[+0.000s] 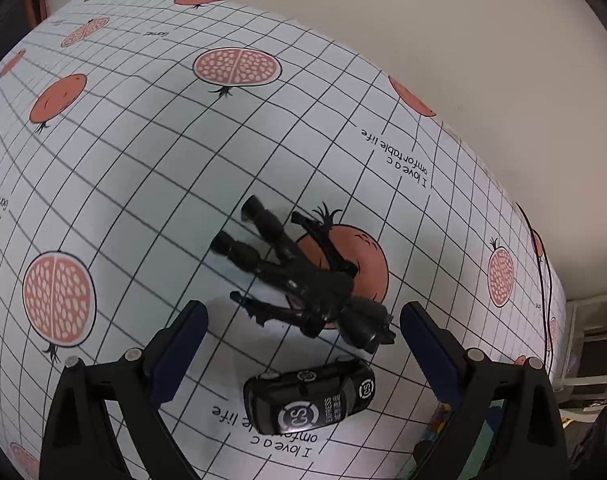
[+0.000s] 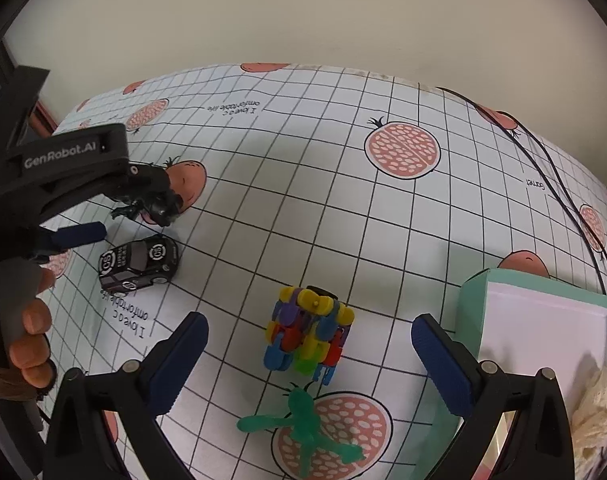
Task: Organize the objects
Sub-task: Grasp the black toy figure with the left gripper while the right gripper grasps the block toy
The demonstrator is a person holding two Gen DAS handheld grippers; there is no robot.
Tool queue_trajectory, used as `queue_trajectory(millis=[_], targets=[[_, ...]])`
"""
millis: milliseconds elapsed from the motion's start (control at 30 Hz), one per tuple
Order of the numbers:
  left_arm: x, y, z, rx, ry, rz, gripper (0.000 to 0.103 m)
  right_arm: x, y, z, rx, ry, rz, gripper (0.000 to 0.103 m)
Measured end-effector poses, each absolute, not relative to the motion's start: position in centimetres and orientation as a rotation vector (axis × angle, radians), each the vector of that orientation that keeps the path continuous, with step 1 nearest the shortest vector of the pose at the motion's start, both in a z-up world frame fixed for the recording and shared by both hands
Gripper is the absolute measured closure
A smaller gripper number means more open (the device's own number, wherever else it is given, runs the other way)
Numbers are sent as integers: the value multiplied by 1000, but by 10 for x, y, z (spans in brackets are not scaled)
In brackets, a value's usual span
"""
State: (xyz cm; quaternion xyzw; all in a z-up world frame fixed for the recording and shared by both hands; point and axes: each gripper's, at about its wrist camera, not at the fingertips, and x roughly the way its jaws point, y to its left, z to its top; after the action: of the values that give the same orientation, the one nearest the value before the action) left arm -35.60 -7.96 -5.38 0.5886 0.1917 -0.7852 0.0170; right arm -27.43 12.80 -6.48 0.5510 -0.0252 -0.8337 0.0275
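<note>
A black action figure (image 1: 303,284) lies flat on the grid-patterned tablecloth, and just beyond the tips of my open left gripper (image 1: 303,320). A black toy car (image 1: 309,398) sits between the left fingers, closer to the camera. In the right wrist view the same figure (image 2: 155,200) and car (image 2: 139,264) lie at the left, under the left gripper (image 2: 79,208) held by a hand. My right gripper (image 2: 309,332) is open, with a multicoloured block toy (image 2: 309,332) standing between its fingers and a green rubbery figure (image 2: 303,428) lying nearer the camera.
A mint-green box (image 2: 475,292) with a white inside stands at the right, holding a pale crumpled item (image 2: 595,404). A black cable (image 2: 559,184) runs along the table's right edge. A beige wall stands behind the table.
</note>
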Motion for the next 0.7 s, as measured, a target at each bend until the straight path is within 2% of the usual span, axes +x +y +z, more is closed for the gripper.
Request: queue_trajectory(millis=[100, 267, 333, 367, 433, 533, 700], targets=[[-357, -79, -54, 1810, 576, -2435, 8, -275, 127, -67, 1706, -75, -2570, 9], [-356, -73, -50, 1795, 521, -2443, 19, -275, 124, -68, 1701, -59, -2565, 25], [-355, -71, -49, 1791, 518, -2448, 23, -274, 122, -67, 1695, -52, -2566, 37], [-354, -71, -48, 1790, 519, -2450, 23, -274, 122, -67, 1695, -50, -2563, 40], [-353, -70, -48, 1785, 511, -2455, 23, -274, 121, -67, 1697, -51, -2556, 51], [-350, -70, -46, 1773, 515, -2460, 23, -273, 122, -67, 1701, -57, -2555, 58], [-345, -69, -45, 1771, 521, -2466, 23, -270, 125, -67, 1700, -77, -2553, 58]])
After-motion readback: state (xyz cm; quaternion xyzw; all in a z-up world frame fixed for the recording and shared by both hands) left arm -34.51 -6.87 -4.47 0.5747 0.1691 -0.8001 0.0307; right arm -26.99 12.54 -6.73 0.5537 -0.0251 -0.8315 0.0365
